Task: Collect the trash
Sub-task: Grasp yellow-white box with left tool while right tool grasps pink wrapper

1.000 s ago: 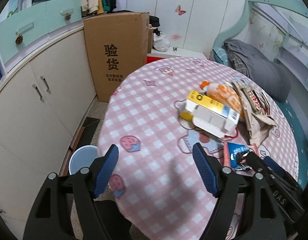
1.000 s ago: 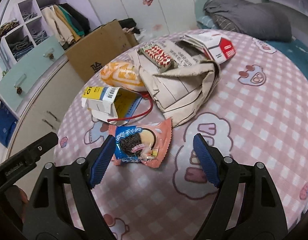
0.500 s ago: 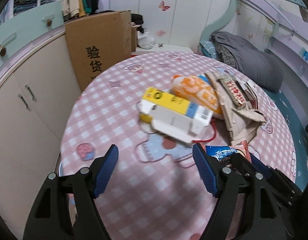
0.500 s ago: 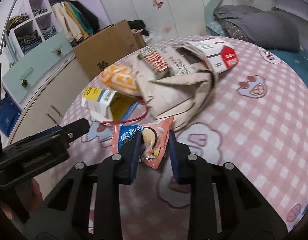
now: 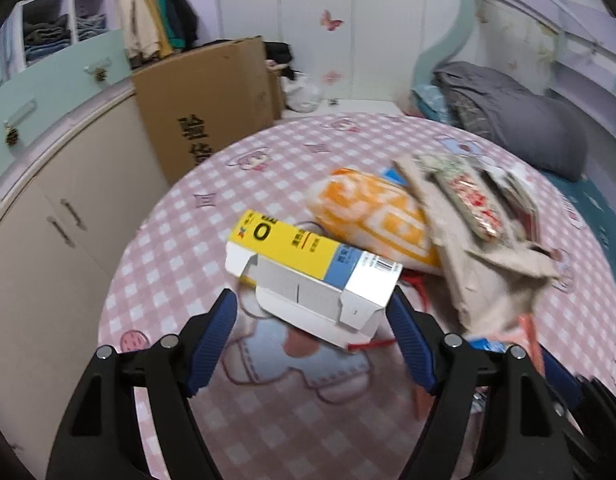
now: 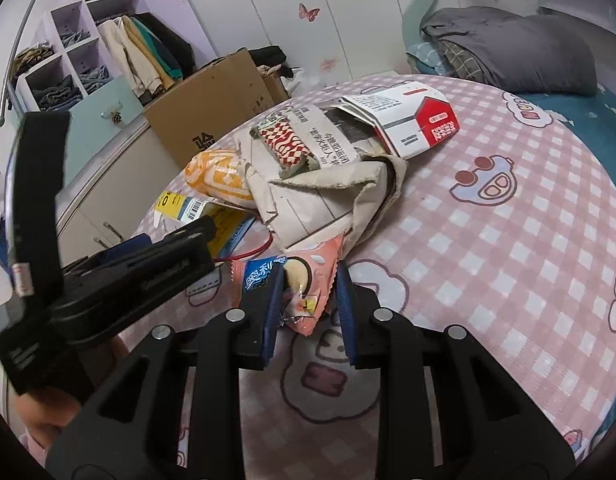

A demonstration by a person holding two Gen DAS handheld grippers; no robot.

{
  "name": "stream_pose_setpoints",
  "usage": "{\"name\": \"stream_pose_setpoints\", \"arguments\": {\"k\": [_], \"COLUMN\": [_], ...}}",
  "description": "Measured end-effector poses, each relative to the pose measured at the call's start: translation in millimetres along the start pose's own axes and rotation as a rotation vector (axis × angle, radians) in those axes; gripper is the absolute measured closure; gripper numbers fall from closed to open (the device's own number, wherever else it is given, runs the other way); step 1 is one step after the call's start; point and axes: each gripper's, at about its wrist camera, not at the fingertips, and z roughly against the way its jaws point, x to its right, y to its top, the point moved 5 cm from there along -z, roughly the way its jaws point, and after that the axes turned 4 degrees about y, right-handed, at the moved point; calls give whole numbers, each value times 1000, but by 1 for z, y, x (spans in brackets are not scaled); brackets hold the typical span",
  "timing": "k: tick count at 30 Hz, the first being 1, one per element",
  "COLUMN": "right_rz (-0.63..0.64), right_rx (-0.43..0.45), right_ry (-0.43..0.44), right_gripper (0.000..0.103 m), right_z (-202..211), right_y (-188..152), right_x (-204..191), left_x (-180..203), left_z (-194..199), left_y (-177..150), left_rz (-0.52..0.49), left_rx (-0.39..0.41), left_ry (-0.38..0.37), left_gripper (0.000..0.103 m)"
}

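Pink snack wrapper [image 6: 308, 280] in right gripper [image 6: 308, 308]

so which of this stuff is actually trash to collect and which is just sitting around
Part of the job:
- pink snack wrapper, pinched in the right gripper
- yellow and white box, at the open left gripper
- orange bag
- crumpled paper bag
- red and white carton

Just lying about:
- cardboard box
- grey bedding
- hanging clothes

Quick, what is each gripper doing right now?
Left gripper: open around the yellow box.
Right gripper: just closed on the pink snack wrapper.
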Motion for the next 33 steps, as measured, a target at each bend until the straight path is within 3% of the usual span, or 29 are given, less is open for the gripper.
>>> {"name": "stream_pose_setpoints", "arguments": {"k": [1,3,5,7,11,24,33], "right_rz": [2,4,5,11,28,149,304], "right_rx": [-1,-2,-1,-1,-6,-30,-92], "right_ry": [2,5,8,13,33,76,147], "right_gripper": [78,78,78,78,79,79,80], "right_z": [0,-1,-1,-3,-8,-28,-72], "right_y": [0,1,1,2,1,3,-6], "right_x": [-1,-1,-3,-8,-28,-113,-217], "left_x": [-3,-10,-16,-26,-46,-141,-243], "left_z": [-1,-5,-6,-2,13,49,52], "left_y": [0,-1,-2,-3,-5,-25,-40], "left_rz": [4,15,22,38,50,148,300], "left_rx": [-2,-16,-22,-7,32,63,52], "left_ry": [-3,2,-10,-12,-7,-15,28], "left_gripper": [38,69,86,87,102,102,102]}}
